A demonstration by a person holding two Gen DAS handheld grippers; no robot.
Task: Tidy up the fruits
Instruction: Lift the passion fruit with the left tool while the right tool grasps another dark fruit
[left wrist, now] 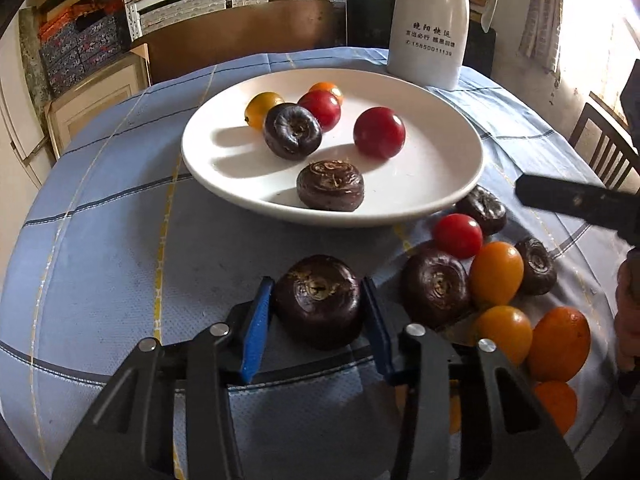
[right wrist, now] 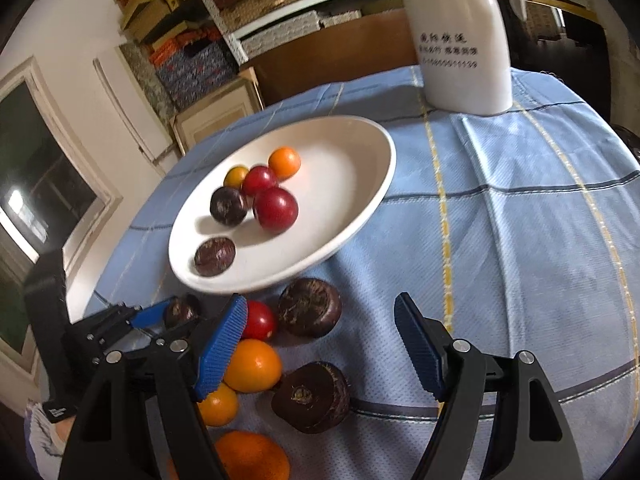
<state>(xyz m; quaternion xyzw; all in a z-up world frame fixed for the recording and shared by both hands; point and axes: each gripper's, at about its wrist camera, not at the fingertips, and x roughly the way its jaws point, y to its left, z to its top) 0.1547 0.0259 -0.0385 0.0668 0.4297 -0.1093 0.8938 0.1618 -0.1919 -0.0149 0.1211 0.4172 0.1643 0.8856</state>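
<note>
My left gripper (left wrist: 316,294) is shut on a dark brown water chestnut (left wrist: 318,312) that rests on the blue checked tablecloth, with a blue pad pressed to each side. The right wrist view shows the same left gripper (right wrist: 176,314) low at the left. A white plate (left wrist: 200,160) beyond it holds two red tomatoes, two orange ones and two more chestnuts. Loose fruit lies at the right: a red tomato (left wrist: 458,236), several chestnuts and orange fruits. My right gripper (right wrist: 320,306) hangs open over this pile, holding nothing. One of its fingers (left wrist: 576,200) shows in the left wrist view.
A tall white thermos jug (left wrist: 428,28) stands behind the plate near the table's far edge. A wooden chair (left wrist: 604,148) is beyond the table at the right. Shelves with boxes (right wrist: 192,68) fill the back. Bare cloth (right wrist: 520,220) lies right of the plate.
</note>
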